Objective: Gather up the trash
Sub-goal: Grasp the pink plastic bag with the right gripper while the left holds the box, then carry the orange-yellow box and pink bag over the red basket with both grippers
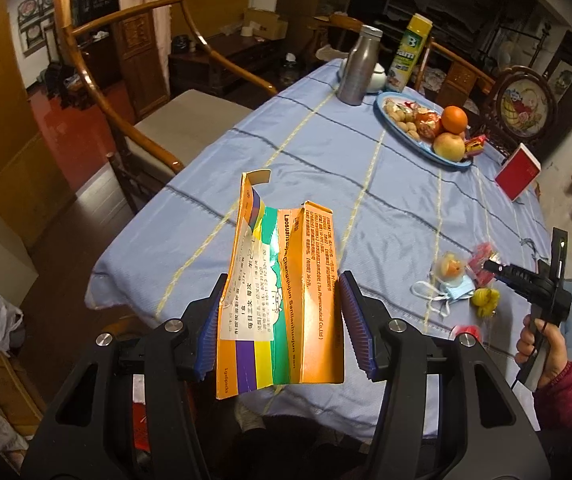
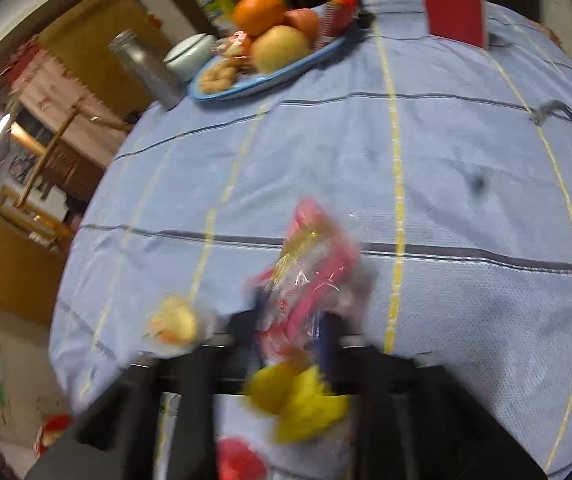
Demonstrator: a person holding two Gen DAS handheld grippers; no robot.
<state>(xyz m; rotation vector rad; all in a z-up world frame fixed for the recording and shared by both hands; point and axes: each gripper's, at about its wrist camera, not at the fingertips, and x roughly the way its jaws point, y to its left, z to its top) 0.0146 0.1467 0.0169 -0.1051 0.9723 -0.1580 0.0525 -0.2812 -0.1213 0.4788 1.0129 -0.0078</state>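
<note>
Trash lies in two places. My left gripper point(image 1: 280, 322) grips a torn orange carton point(image 1: 282, 300), both pads pressed to its sides and holding it clear above the near edge of the table point(image 1: 325, 168). My right gripper point(image 2: 291, 334) has its jaws closed on a crumpled red-and-clear wrapper point(image 2: 309, 264); the right wrist view is blurred, but the wrapper rises from between the fingers.

Step in hand, as I judge it: picking up the loose litter at the near corner, with one piece already in each gripper. Still on the cloth near the right gripper are a clear cup with fruit scraps point(image 1: 451, 268), a blue face mask point(image 1: 451, 294), a yellow wrapper point(image 1: 485, 300) and a red scrap point(image 1: 467, 330). The next move calls for carrying both pieces to a bin, which neither view shows, without letting the light wrapper slip or crushing the carton further.

Surface: a pale blue tablecloth with yellow and dark stripes. Farther back stand a steel bottle point(image 1: 355, 66), a yellow-capped canister point(image 1: 407, 52), a plate of fruit and nuts point(image 1: 425, 128) and a red box point(image 1: 517, 172); these are not litter.

Room: dim, with wooden armchairs point(image 1: 134, 92) beside the table, dark floor and a white plastic bag point(image 1: 0, 318) on the floor at left.
</note>
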